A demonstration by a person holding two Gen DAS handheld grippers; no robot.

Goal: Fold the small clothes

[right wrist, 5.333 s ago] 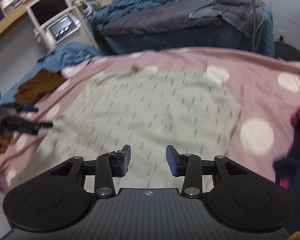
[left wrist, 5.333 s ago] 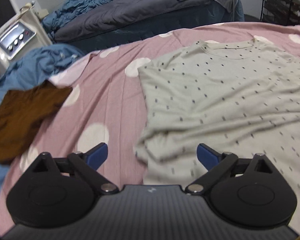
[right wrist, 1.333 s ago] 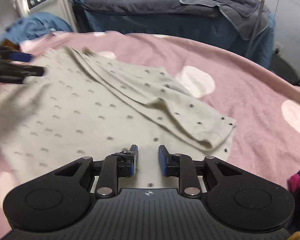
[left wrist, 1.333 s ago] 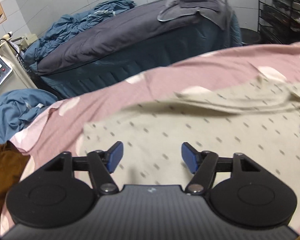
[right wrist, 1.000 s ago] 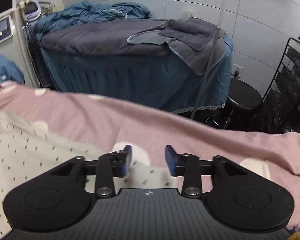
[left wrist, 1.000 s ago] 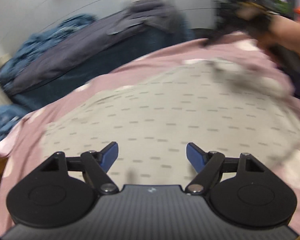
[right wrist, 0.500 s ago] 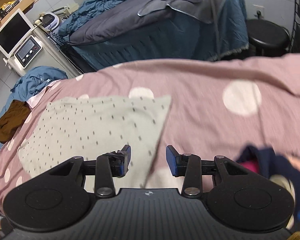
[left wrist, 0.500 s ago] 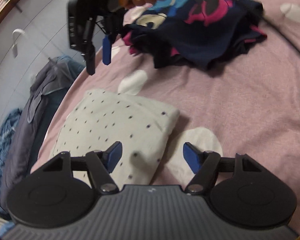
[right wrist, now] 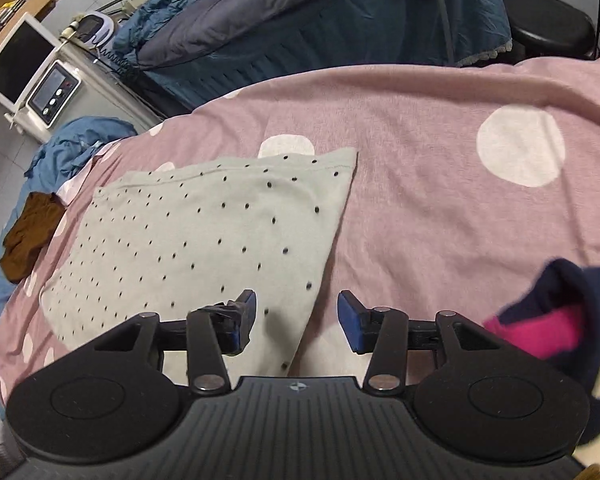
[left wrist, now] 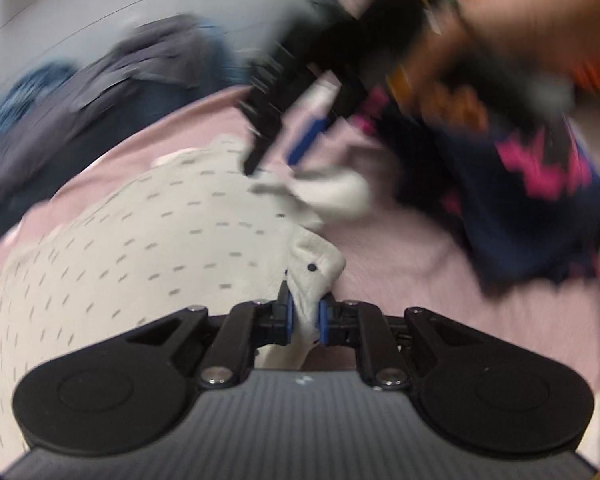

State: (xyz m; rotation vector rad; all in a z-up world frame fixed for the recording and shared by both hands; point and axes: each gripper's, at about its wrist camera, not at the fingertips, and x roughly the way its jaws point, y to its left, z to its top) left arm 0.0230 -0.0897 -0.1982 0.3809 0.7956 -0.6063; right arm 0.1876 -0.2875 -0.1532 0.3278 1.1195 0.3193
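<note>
A pale grey-green dotted shirt (right wrist: 204, 232) lies folded on the pink spotted bedsheet (right wrist: 440, 208). In the left wrist view the shirt (left wrist: 148, 248) spreads to the left. My left gripper (left wrist: 303, 316) is shut on the shirt's near corner, with cloth bunched between the blue pads. My right gripper (right wrist: 297, 316) is open and empty, above the shirt's near right edge. In the left wrist view the right gripper (left wrist: 284, 136) shows blurred over the shirt's far corner, held by a hand.
A navy and pink garment (right wrist: 556, 312) lies at the right, also in the left wrist view (left wrist: 532, 192). A brown cloth (right wrist: 28, 232) and blue cloth (right wrist: 76, 140) sit at the sheet's left. A dark covered bed (right wrist: 300, 24) and stool (right wrist: 548, 28) stand beyond.
My left gripper has closed on the shirt's near corner; half a second ago it was open. The right gripper has stayed open above the shirt's right edge.
</note>
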